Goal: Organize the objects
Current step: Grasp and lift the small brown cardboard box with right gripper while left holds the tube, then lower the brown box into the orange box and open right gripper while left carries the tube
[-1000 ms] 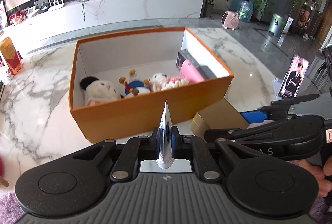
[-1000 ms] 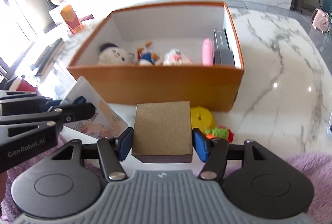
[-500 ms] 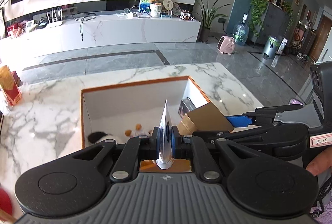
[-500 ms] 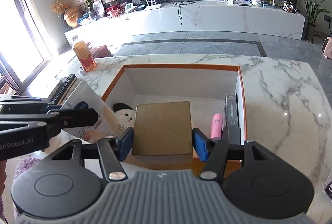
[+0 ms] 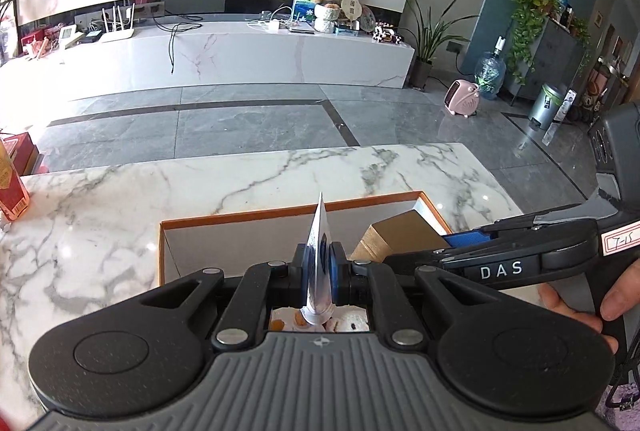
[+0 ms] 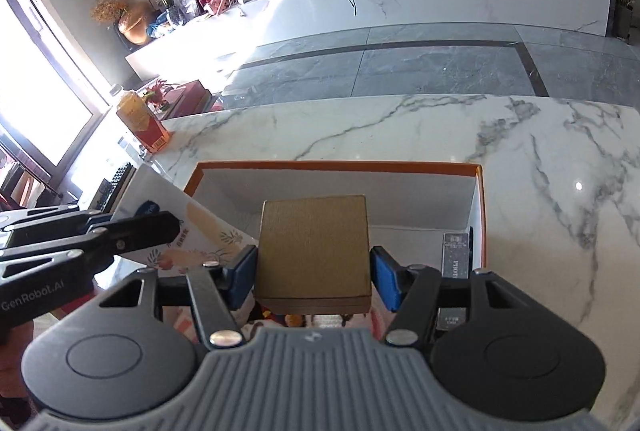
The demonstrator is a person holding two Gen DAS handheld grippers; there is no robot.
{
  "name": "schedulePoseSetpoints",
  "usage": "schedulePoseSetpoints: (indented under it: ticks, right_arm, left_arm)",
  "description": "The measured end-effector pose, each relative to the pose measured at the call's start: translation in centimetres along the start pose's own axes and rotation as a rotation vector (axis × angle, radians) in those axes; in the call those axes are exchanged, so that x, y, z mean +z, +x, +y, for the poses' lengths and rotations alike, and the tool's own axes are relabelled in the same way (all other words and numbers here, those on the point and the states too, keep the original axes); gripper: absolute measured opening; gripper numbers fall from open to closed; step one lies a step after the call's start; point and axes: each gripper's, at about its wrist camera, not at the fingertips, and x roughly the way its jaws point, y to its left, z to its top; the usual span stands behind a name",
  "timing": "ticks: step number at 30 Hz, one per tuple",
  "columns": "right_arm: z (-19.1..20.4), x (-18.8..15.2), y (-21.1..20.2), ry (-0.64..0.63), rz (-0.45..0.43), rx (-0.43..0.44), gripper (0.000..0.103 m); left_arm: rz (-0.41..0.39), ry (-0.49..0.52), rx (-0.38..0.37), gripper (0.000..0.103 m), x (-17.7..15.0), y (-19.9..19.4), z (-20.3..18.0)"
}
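Right gripper [image 6: 313, 273] clamped on square gold-brown textured cardboard box [image 6: 313, 249]; left gripper [image 5: 319, 268] pinching thin glossy printed card [image 5: 319, 263] edge-on, above orange-rimmed white-lined storage box [image 6: 480, 215].

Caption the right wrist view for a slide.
Right gripper clamps a gold box above the orange bin.

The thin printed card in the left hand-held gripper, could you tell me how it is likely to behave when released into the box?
The card looks thin and light, seen edge-on between the left hand-held gripper's pads. It stands straight, so probably fairly stiff. Dropped into the orange box, it would likely flutter or lean against a wall rather than land flat.
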Motion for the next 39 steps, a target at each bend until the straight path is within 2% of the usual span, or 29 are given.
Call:
schedulePoseSetpoints:
  ticks: [5,11,14,19,28,36,39]
  right_arm:
    - [-0.9,1.0,4.5,-0.039,0.056,-0.07,0.062]
    - [-0.4,0.8,8.6,-0.207,0.107,-0.226,0.062]
    - [-0.7,1.0,9.9,-0.251,0.118,-0.265,0.062]
    - [-1.4,1.2,11.3,-0.247,0.156,-0.241,0.063]
    - [-1.2,0.6,12.7,-0.289,0.213,-0.281,0.062]
    - [-0.7,0.9,11.0,-0.314,0.188,-0.262,0.061]
    - [-0.7,1.0,9.4,-0.323,0.139,-0.297,0.061]
  left_arm:
    - [0.034,-0.034,-0.005,0.012,0.3,2.6,1.2]
    - [0.066,-0.059,-0.012,0.012,0.1,5.1,1.9]
    - [0.081,-0.075,-0.016,0.012,0.0,6.2,2.3]
    - [0.103,-0.108,-0.03,0.012,-0.2,7.2,2.9]
    - [0.125,-0.12,-0.045,0.012,-0.2,8.2,2.9]
    - [0.156,-0.179,-0.073,0.012,-0.5,9.6,3.1]
    - [0.177,-0.197,-0.069,0.012,-0.7,10.1,2.9]
